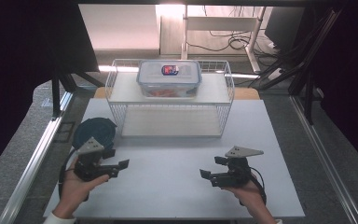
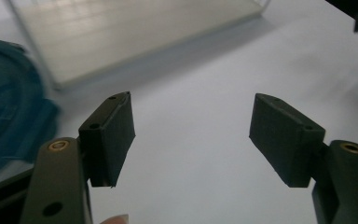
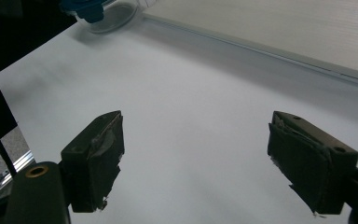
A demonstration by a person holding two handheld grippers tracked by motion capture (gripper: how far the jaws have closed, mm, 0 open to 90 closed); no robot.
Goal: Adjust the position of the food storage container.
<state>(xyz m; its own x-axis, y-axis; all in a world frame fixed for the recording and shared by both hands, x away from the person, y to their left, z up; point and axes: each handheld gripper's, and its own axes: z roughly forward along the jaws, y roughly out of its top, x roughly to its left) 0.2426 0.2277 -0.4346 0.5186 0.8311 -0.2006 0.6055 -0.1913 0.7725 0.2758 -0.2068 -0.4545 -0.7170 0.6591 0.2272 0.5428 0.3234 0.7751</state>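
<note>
The left gripper (image 1: 116, 164) hovers over the white table (image 1: 168, 186) with its jaws apart and empty, just near of the dark blue round lid (image 1: 93, 132) lying at the table's left edge beside the wire rack (image 1: 170, 109). The right gripper (image 1: 209, 173) also stands apart and empty at the near right. A clear lidded food container (image 1: 169, 78) sits on the rack's upper shelf. Judged from here, a flat lid is hard to pinch; a careless approach could push it off the edge.
</note>
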